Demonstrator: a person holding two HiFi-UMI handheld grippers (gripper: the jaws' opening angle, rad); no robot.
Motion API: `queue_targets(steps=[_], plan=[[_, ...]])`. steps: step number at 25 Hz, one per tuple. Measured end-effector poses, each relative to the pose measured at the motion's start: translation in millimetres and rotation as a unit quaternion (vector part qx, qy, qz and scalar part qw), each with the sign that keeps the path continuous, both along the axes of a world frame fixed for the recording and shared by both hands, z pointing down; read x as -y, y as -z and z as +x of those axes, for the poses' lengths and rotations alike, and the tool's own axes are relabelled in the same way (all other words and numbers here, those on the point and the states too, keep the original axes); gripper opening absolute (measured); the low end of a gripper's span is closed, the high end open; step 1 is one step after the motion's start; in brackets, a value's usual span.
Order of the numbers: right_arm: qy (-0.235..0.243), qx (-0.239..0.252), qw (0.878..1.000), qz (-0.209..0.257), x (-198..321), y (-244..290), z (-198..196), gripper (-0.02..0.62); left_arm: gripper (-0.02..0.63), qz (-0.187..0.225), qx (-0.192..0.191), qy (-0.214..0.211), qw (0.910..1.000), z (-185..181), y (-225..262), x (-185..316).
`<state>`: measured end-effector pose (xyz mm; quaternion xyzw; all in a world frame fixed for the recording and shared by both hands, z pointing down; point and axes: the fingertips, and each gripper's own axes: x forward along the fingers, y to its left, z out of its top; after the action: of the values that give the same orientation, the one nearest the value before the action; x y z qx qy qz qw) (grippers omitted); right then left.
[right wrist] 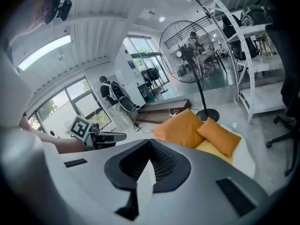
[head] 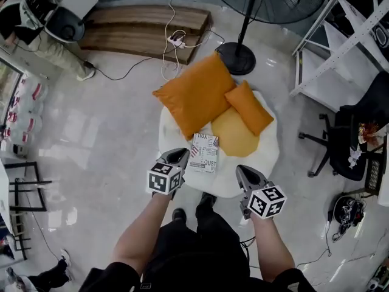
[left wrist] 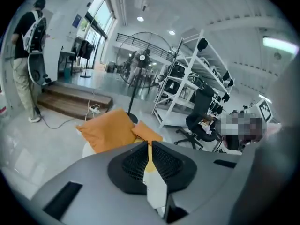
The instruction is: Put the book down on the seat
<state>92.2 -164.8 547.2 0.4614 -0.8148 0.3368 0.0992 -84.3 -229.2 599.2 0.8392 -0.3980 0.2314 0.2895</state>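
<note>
A small book point(head: 203, 152) with a printed white cover lies flat on the round white seat point(head: 258, 163), near its front edge. My left gripper point(head: 177, 156) is just left of the book, its tip at the book's left edge; in the left gripper view point(left wrist: 150, 143) the jaws stand together with only a thin slit between them and nothing gripped. My right gripper point(head: 245, 174) hovers over the seat's front right, apart from the book, and in the right gripper view point(right wrist: 149, 142) its jaws are together and empty. Neither gripper view shows the book.
A large orange cushion point(head: 196, 93), a small orange one point(head: 249, 107) and a yellow one point(head: 234, 132) fill the seat's back half. Behind it are a fan's base point(head: 237, 58) and wooden steps point(head: 140, 32), with a white rack point(head: 340, 35) and an office chair point(head: 346, 145) to the right. A person point(head: 36, 23) stands far left.
</note>
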Motion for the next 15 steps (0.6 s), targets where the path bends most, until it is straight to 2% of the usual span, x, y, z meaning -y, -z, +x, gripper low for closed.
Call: queue_targets(steps=[3,9,15], plan=[[0.008,-0.017,1.0,0.012,-20,19,-18,0.014,0.011,0.04,-0.01,-0.007,0.9991,-16,35,-22],[0.028,-0.051,0.997,0.059,-88,63,-84,0.014,0.003,0.117,-0.072,-0.001,0.9906,-60,107,-100],[0.064,-0.04,0.994,0.075,-188,97,-168,0.014,0.002,0.152,-0.066,0.013,0.9861,-137,145,-212]])
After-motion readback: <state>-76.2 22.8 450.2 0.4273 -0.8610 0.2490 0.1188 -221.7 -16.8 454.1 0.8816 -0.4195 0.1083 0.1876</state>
